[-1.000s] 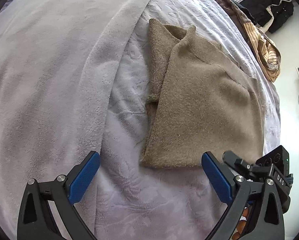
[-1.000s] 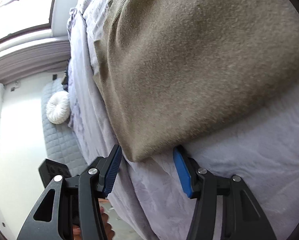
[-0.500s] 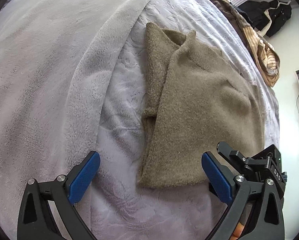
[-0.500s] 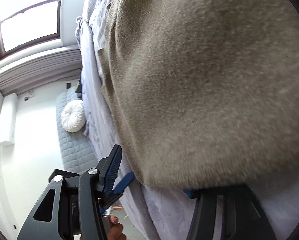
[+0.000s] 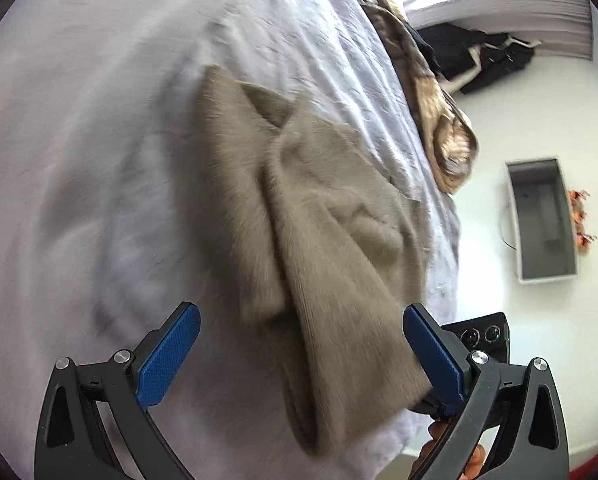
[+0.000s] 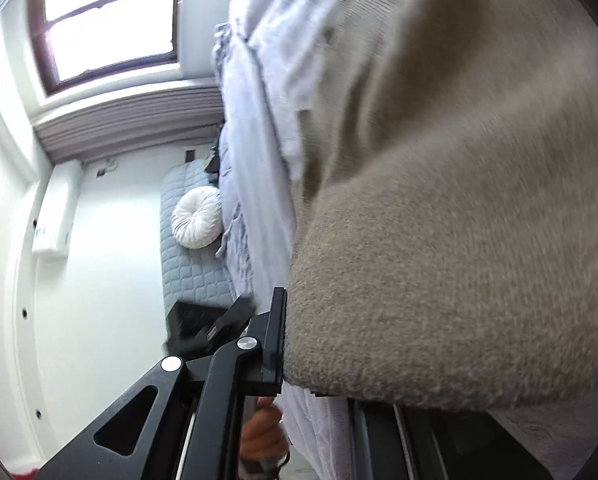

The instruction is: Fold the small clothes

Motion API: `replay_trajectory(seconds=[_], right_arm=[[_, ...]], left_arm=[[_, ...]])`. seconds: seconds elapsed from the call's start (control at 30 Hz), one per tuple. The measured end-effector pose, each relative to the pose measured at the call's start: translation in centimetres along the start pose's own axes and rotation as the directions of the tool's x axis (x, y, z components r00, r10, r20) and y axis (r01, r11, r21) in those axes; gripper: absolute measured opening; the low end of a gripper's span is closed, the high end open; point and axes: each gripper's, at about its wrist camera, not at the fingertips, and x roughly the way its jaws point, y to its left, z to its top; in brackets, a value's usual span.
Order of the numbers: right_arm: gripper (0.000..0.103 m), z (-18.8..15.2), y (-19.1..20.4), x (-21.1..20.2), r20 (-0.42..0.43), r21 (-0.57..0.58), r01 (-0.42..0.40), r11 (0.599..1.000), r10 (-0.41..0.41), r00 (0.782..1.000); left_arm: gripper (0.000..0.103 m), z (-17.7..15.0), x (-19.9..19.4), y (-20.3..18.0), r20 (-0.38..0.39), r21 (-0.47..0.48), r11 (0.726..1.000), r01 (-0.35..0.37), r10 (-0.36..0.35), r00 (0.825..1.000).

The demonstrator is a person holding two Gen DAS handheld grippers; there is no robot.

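Blue-padded left gripper (image 5: 301, 356) sits nearest in the left wrist view, jaws spread wide w/ nothing pinched; its fingers straddle the near end of the sweater w/o clamping it. Taupe knit sweater (image 5: 323, 240) lies partly folded on the lavender bed blanket (image 5: 79, 140), near-right corner lifted off the bed and hanging toward the right pad. Just behind that pad, the right gripper's body (image 5: 485, 336) shows, black w/ small round lenses, and a bit of a hand below it.

Right wrist view: right gripper (image 6: 319, 360) is clenched on the sweater (image 6: 459, 240) hem, fuzzy edge pressed against the black left finger (image 6: 277, 340); the other finger is mostly buried under the knit. Fabric fills the right side of that view, blurred further up.

Farther off, left wrist view: a striped tan garment (image 5: 447, 136) bunched at the bed's right edge, dark clothes (image 5: 479, 60) beyond it by the wall, a grey tray-like box (image 5: 539, 216) at right. Right wrist view, far: a white round cushion (image 6: 197, 218) on a quilted grey seat (image 6: 191, 272), window (image 6: 111, 20) above.
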Motion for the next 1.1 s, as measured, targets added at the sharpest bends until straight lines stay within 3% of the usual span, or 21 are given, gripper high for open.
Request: replay_trajectory(seconds=[0.2, 0.3, 0.33, 0.4, 0.43, 0.47, 0.53, 0.7, 0.8, 0.93, 1.1], right_arm=[[0.009, 0.1, 0.2, 0.1, -0.038, -0.019, 0.005, 1.0, -0.006, 0.999], [0.009, 0.1, -0.2, 0.3, -0.058, -0.018, 0.011, 1.0, -0.012, 0.998], [0.009, 0.1, -0.3, 0.5, -0.065, -0.017, 0.012, 1.0, -0.013, 0.998], [0.009, -0.1, -0.7, 0.5, -0.085, -0.017, 0.023, 1.0, -0.024, 0.996], [0.009, -0.2, -0.9, 0.5, -0.096, -0.019, 0.032, 0.999, -0.033, 0.995], [0.009, -0.2, -1.0, 0.5, -0.108, -0.023, 0.045, 0.999, -0.048, 0.993], [0.009, -0.4, -1.3, 0.6, -0.141, -0.036, 0.086, 0.996, -0.09, 0.986], [0.013, -0.8, -1.9, -0.1, -0.23, -0.084, 0.195, 0.977, -0.21, 0.95], [0.013, -1.0, -1.8, -2.4, -0.238, -0.125, 0.214, 0.969, -0.239, 0.941], [0.013, 0.3, -1.6, -6.8, -0.16, -0.132, 0.223, 0.966, -0.243, 0.957], [0.013, 3.2, -2.8, -12.6, -0.018, -0.085, 0.237, 0.968, -0.239, 0.971]], left_arm=[[0.101, 3.7, 4.3, -1.8, -0.051, 0.049, 0.998, 0.035, -0.032, 0.998], [0.1, 4.4, 5.6, -3.3, -0.057, 0.093, 0.996, -0.005, 0.011, 0.998], [0.095, 4.5, 5.9, -3.5, -0.06, 0.108, 0.994, -0.023, 0.03, 0.998], [0.058, 4.6, 6.8, -3.9, -0.069, 0.148, 0.982, -0.12, 0.131, 0.989], [0.047, 4.7, 7.2, -3.7, -0.079, 0.155, 0.975, -0.16, 0.174, 0.982], [0.038, 4.7, 7.5, -3.5, -0.089, 0.156, 0.971, -0.179, 0.194, 0.977], [0.031, 4.7, 7.9, -2.8, -0.099, 0.144, 0.968, -0.204, 0.219, 0.971], [0.022, 4.1, 7.6, -4.6, -0.021, 0.209, 0.941, -0.266, 0.276, 0.961], [0.02, 3.8, 7.1, -5.9, 0.016, 0.232, 0.934, -0.272, 0.275, 0.961], [0.019, 3.8, 5.6, -8.3, 0.054, 0.247, 0.932, -0.264, 0.259, 0.964], [0.018, 2.8, 6.4, -14.8, 0.087, 0.342, 0.901, -0.266, 0.252, 0.964]])
